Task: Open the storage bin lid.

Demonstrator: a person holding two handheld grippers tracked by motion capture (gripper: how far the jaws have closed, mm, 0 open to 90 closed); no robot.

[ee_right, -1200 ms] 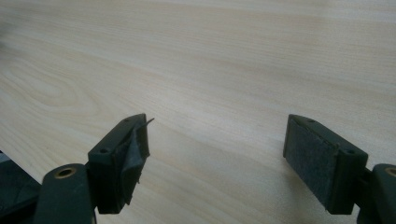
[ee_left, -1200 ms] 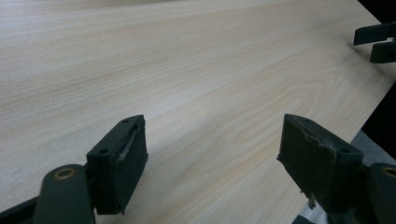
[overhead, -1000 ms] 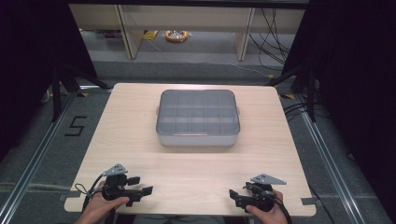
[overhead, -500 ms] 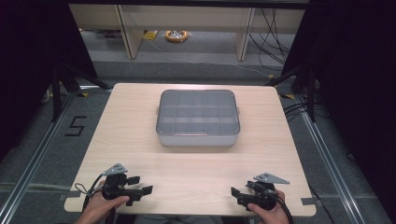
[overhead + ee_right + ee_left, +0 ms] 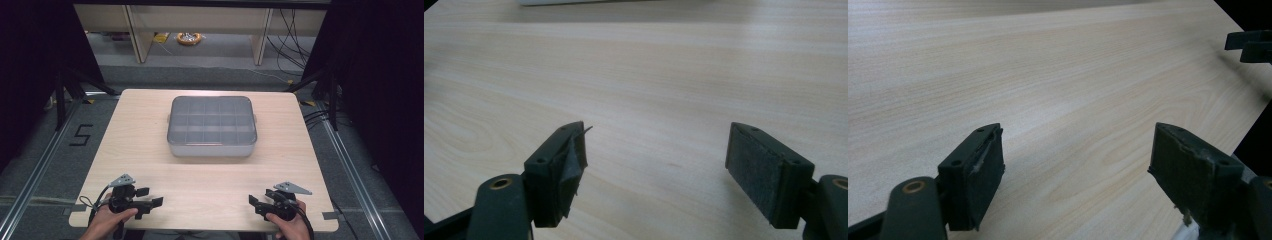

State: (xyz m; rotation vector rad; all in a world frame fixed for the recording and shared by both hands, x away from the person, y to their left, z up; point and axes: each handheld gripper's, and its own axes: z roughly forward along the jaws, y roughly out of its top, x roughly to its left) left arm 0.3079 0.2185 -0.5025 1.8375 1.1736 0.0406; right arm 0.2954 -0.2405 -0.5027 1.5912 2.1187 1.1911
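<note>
Still unmoved: both grippers (image 5: 155, 204) (image 5: 253, 204), box (image 5: 212, 126).

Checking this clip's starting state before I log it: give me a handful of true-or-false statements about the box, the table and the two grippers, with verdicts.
1. The grey box sits at the middle of the table with its lid on. True.
2. The left gripper is shut on the box. False: its jaws stand open over bare wood near the table's near edge, far from the box.
3. The right gripper is open with nothing between its jaws. True.
4. Both grippers point away from each other. False: their jaws point inward, toward each other.
5. The box lid shows a grid of compartments beneath it. True.
6. Loose parts lie scattered on the table. False: the box is the one object resting on it.
</note>
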